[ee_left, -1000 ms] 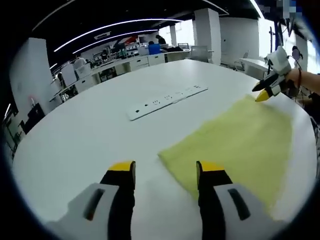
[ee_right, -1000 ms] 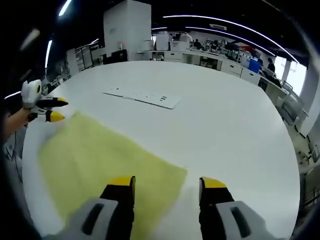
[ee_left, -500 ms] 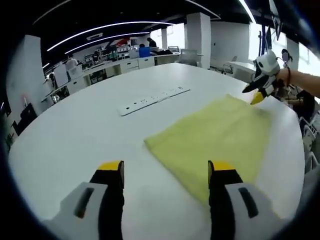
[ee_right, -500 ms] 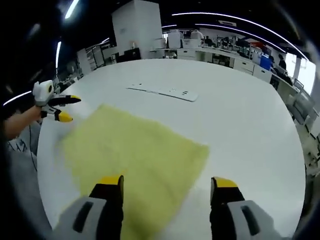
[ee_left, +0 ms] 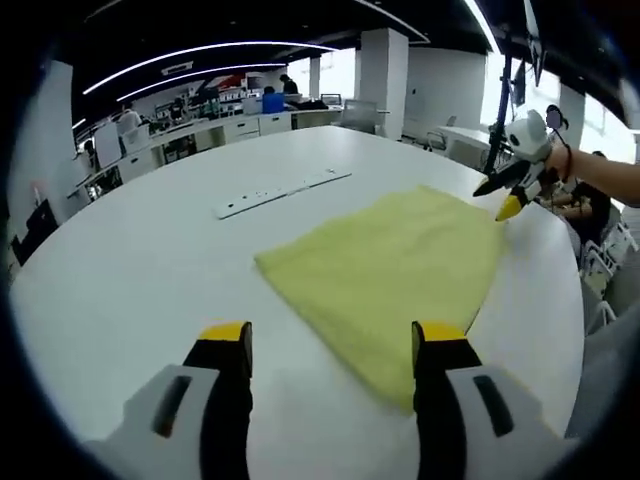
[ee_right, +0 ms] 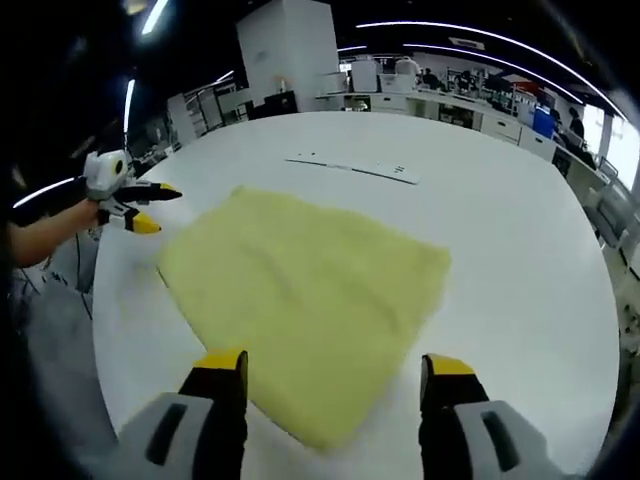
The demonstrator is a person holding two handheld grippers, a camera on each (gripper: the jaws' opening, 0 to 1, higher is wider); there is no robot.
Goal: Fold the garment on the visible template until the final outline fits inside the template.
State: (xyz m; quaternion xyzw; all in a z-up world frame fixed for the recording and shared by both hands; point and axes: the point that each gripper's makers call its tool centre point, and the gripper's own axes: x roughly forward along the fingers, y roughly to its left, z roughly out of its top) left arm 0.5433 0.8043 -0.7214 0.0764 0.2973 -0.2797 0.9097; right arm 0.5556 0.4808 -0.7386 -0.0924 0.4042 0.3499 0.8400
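Risk here lies mostly in the grasp: both grippers stand off the cloth with nothing between their jaws, and a pinch that catches only the top layer, or one hand lifting ahead of the other, would likely drag the yellow garment [ee_left: 385, 268] askew and spoil the flat outline. No marked template can be made out on the white table [ee_left: 130, 270], so a fold judged by eye could well end outside it.

The garment lies spread flat on the table, one corner just ahead of the left gripper [ee_left: 331, 342], whose jaws stand wide apart, the right-hand jaw over the near edge of the cloth. In the right gripper view the garment [ee_right: 305, 290] reaches between the jaws of the right gripper [ee_right: 333, 366], also spread wide and empty. The right gripper [ee_left: 503, 197] seen from the left side hangs at the cloth's far corner, jaws parted.

The garment's long axis seems to run from one gripper toward the other, roughly parallel to the white strip [ee_left: 283, 192] lying beyond it
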